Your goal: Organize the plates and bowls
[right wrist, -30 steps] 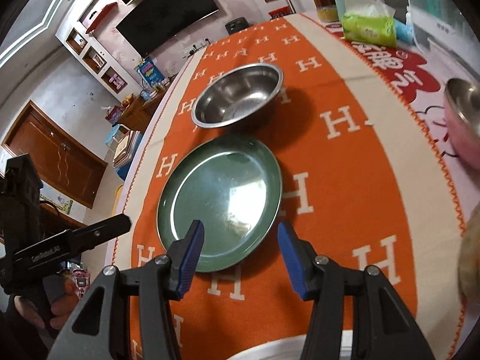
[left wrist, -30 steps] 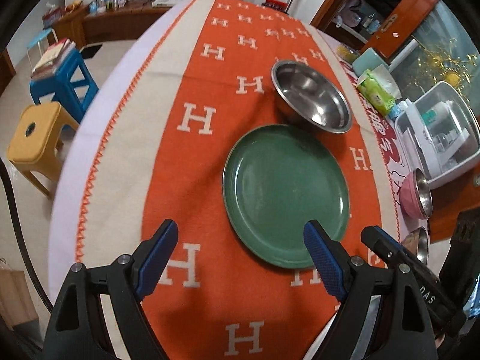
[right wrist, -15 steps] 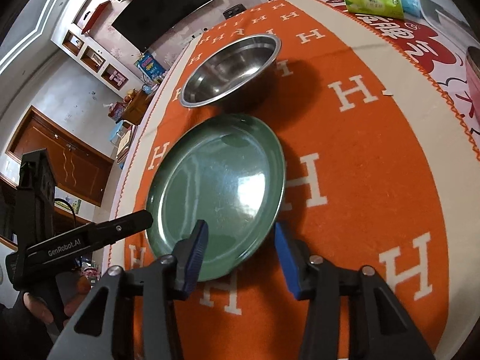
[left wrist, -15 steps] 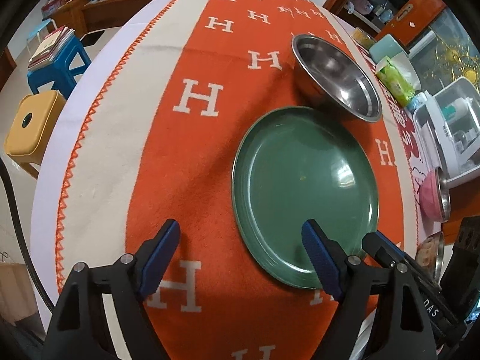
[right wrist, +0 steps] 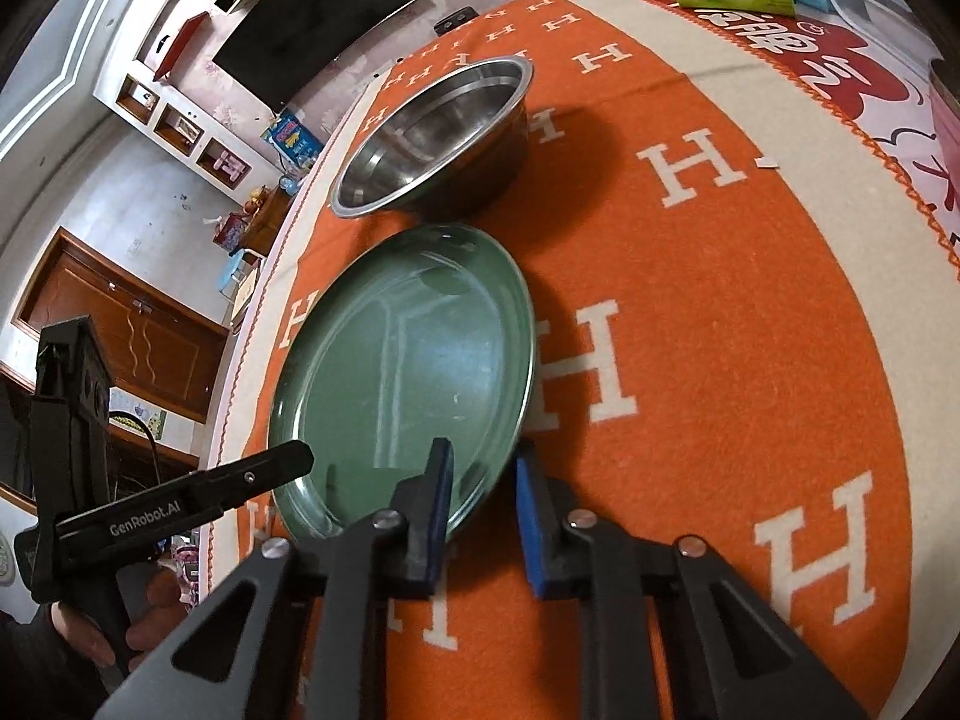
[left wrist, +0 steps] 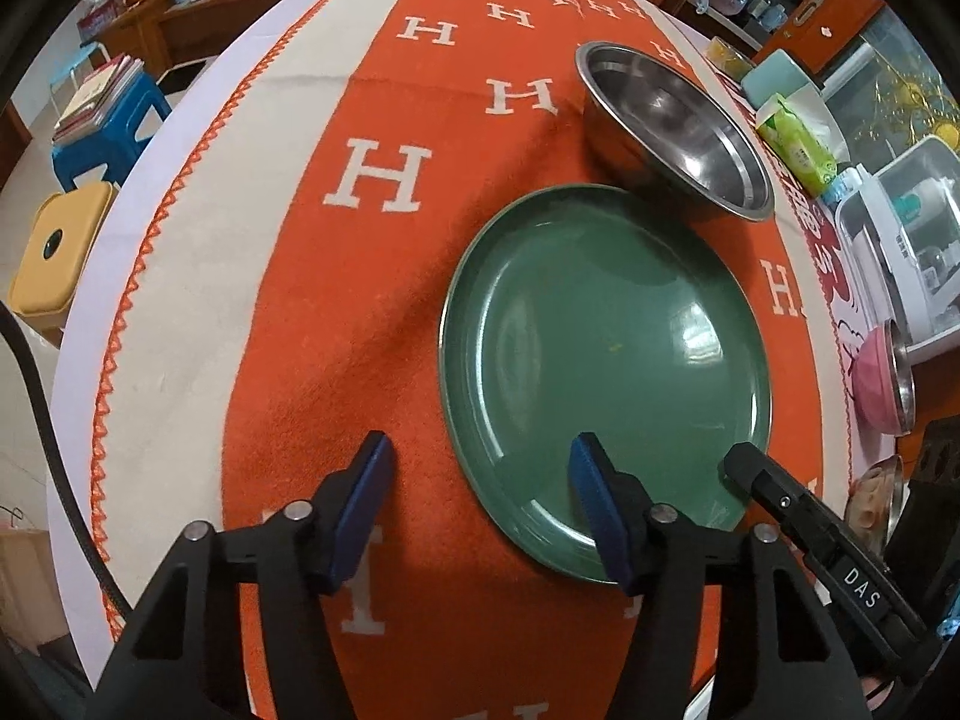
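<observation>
A green plate (left wrist: 606,372) lies on the orange H-patterned cloth, with a steel bowl (left wrist: 672,126) just behind it; both also show in the right wrist view, the plate (right wrist: 402,378) and the bowl (right wrist: 432,132). My left gripper (left wrist: 480,480) is open, its jaws straddling the plate's near left rim. My right gripper (right wrist: 480,492) is open but narrowed, its jaws on either side of the plate's near right rim, not clamped.
A pink bowl (left wrist: 882,378), another small dish (left wrist: 876,498), a white appliance (left wrist: 906,252) and a green tissue pack (left wrist: 798,150) sit along the table's right side. Blue and yellow stools (left wrist: 60,228) stand on the floor to the left.
Both grippers moved forward and down to the plate's near rim. The right gripper's jaws narrowed around the rim; the left jaws also drew somewhat closer.
</observation>
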`<action>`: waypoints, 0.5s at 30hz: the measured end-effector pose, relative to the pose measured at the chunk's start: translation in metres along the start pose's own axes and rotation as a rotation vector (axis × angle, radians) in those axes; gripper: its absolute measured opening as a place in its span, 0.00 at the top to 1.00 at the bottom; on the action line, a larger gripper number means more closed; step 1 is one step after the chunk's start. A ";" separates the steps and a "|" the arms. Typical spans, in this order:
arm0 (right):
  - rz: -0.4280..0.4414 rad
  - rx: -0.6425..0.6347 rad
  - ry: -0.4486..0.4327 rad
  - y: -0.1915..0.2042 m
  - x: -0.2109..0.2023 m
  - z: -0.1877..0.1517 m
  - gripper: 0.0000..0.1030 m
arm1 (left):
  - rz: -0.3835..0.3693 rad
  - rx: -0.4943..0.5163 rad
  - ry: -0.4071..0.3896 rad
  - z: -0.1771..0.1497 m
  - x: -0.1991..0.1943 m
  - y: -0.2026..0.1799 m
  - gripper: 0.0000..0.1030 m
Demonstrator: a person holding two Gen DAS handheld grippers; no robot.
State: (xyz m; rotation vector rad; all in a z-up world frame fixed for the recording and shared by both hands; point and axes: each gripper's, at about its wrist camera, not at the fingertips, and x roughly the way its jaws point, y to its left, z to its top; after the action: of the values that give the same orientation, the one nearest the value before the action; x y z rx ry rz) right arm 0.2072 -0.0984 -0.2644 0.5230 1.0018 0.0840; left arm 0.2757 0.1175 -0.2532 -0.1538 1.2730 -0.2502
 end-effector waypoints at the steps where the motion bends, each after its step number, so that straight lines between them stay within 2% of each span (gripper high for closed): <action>1: 0.000 -0.004 0.001 0.000 0.000 0.000 0.82 | 0.009 0.005 -0.002 0.000 0.000 -0.001 0.47; 3: 0.006 -0.008 0.002 -0.001 0.000 0.000 0.82 | 0.029 0.019 -0.008 -0.001 0.000 -0.004 0.58; 5: 0.009 -0.007 0.003 -0.002 -0.001 -0.001 0.83 | 0.054 0.035 -0.012 -0.002 0.000 -0.007 0.62; 7: 0.003 -0.006 0.003 -0.004 -0.001 -0.001 0.86 | 0.042 0.041 -0.014 -0.003 -0.001 -0.008 0.72; 15: 0.009 0.004 0.008 -0.007 -0.001 0.000 0.87 | 0.027 0.027 -0.007 -0.003 0.000 -0.009 0.73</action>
State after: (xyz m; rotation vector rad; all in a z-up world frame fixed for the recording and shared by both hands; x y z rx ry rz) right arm 0.2057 -0.1050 -0.2669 0.5311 1.0076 0.0922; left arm 0.2716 0.1088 -0.2518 -0.1140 1.2630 -0.2429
